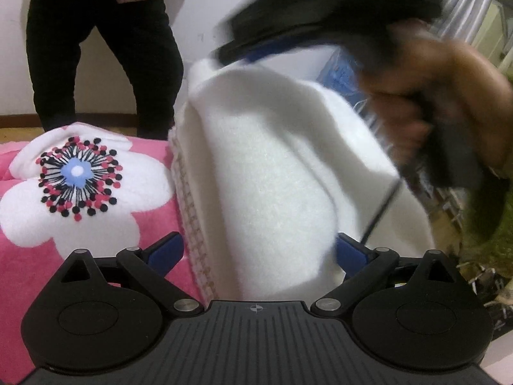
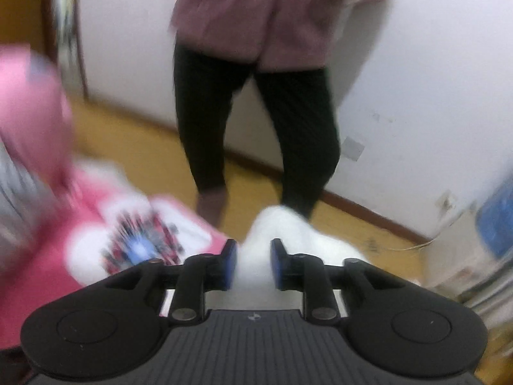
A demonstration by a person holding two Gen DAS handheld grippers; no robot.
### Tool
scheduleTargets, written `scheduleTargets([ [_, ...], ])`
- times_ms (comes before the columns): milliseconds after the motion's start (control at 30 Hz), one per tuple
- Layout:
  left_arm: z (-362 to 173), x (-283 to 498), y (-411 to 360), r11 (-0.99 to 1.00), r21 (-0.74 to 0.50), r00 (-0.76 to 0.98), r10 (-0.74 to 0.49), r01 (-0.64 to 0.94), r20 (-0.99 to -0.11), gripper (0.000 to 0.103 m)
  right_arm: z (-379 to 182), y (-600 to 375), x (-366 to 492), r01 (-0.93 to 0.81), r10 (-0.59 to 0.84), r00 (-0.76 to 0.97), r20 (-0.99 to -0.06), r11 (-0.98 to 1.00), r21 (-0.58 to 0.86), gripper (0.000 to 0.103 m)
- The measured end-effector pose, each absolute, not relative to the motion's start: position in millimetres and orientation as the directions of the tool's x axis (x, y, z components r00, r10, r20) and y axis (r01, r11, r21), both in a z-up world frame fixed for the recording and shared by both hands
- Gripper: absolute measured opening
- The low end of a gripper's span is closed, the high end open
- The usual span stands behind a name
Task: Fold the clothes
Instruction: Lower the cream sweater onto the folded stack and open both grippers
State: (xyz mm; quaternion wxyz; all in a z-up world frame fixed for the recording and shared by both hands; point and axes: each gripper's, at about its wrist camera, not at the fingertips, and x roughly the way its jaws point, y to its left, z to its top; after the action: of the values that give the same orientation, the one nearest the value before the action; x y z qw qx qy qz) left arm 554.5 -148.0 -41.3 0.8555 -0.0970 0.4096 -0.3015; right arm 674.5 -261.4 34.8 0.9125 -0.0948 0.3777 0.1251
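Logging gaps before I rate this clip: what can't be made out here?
- Left wrist view: white garment covers the left claw tips; grip unclear.
- Left wrist view: right claw motion-blurred; the garment hides its tips.
- Right wrist view: pink blanket pattern smeared by blur.
- Both views: bystander cut off by top edge.

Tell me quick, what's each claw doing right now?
Left claw: wide around the white garment; grip cannot be told.
Right claw: open, garment between its pads.

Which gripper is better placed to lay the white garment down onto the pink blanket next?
Probably the left gripper: the white garment fills its wide jaws, beside the pink blanket. The right gripper is blurred, jaws apart.
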Motion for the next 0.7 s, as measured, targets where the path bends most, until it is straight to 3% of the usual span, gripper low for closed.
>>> scheduleTargets([
  [200,-41.5,554.2,-149.0,0.805,-0.392,0.483,-0.585,0.446,-0.652,0.100,57.9,-388.7,588.7,-0.049,0.097,0.739,-0.667,0.995,0.090,0.037],
  [333,-39.6,554.6,-154.3,0.818,-0.349,0.487,-0.559,0.458,-0.672,0.100,49.6,-434.2,533.2,-0.036,0.124,0.730,-0.672,0.989,0.143,0.037],
  [467,-35.7,551.7,-164.1,0.842,-0.297,0.503,-0.514,0.450,-0.694,0.100,28.9,-441.3,497.7,-0.148,0.245,0.732,-0.635,0.968,0.203,0.037],
  [533,-34.1,549.6,-169.5,0.855,-0.269,0.514,-0.489,0.444,-0.705,0.100,12.9,-438.4,491.5,-0.190,0.265,0.715,-0.647,0.964,0.184,0.034],
  [633,-31.3,546.3,-177.2,0.868,-0.243,0.523,-0.461,0.433,-0.717,0.100,-14.1,-431.5,493.9,-0.166,0.149,0.700,-0.699,0.985,0.044,0.035],
  [700,-27.6,541.9,-183.1,0.878,-0.222,0.538,-0.441,0.424,-0.719,0.100,-18.6,-434.6,492.7,-0.123,0.105,0.712,-0.695,0.992,0.023,0.036],
])
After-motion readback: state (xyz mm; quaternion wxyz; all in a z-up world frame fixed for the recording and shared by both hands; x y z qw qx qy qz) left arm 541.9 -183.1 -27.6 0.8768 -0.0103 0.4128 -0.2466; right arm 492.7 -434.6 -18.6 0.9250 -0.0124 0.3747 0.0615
